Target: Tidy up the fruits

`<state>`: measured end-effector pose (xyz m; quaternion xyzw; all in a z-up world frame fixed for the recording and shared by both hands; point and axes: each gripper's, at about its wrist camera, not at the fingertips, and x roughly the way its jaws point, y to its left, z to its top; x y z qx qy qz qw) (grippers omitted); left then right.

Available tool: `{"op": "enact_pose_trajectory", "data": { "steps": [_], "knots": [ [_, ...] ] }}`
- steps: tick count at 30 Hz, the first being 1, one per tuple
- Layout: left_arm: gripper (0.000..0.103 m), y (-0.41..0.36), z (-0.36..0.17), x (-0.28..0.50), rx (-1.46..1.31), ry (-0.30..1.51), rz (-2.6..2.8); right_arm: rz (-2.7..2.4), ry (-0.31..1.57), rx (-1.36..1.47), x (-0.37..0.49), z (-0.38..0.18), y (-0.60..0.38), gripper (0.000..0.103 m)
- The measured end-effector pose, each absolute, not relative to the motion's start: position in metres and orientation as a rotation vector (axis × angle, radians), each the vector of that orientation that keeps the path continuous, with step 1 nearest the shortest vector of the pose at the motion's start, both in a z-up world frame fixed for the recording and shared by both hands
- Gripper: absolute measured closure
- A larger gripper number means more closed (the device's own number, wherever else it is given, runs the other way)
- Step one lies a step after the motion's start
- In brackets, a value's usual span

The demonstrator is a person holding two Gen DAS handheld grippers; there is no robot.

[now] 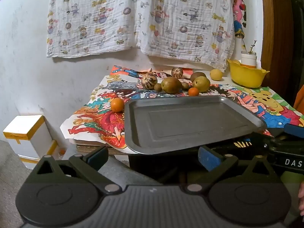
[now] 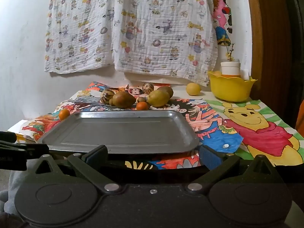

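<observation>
Several fruits (image 2: 123, 98) lie beyond both open hand-held grippers (image 2: 152, 155).

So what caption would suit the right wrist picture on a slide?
Open right gripper faces an empty metal tray, fruits behind it, yellow bowl far right.

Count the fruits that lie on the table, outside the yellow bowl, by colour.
Orange fruits: 2
Striped round fruits: 2
Small brown fruits: 2
Large green-brown fruits: 3
Yellow round fruit: 1
Total: 10
</observation>
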<state>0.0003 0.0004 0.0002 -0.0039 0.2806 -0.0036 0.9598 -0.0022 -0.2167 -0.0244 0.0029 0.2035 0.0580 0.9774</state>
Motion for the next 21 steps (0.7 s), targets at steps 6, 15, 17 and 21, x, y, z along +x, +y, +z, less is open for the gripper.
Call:
{"op": "enact_pose_trajectory", "data": {
  "steps": [6, 15, 17, 21],
  "knots": [
    [0.0, 0.001, 0.0, 0.002, -0.002, 0.566, -0.008, 0.128, 0.412, 0.024, -0.002, -0.025, -0.219, 0.0],
    [0.0, 0.0, 0.0, 0.0, 0.001, 0.556, -0.005, 0.12, 0.417, 0.021, -0.005, -0.015, -0.215, 0.0],
    [0.0, 0.0, 0.0, -0.001, 0.001, 0.554, -0.003, 0.117, 0.414, 0.021, -0.005, -0.019, -0.217, 0.0],
    [0.0, 0.002, -0.004, 0.001, -0.001, 0.554, 0.0, 0.116, 0.412, 0.021, -0.002, -0.025, -0.221, 0.0]
  ]
}}
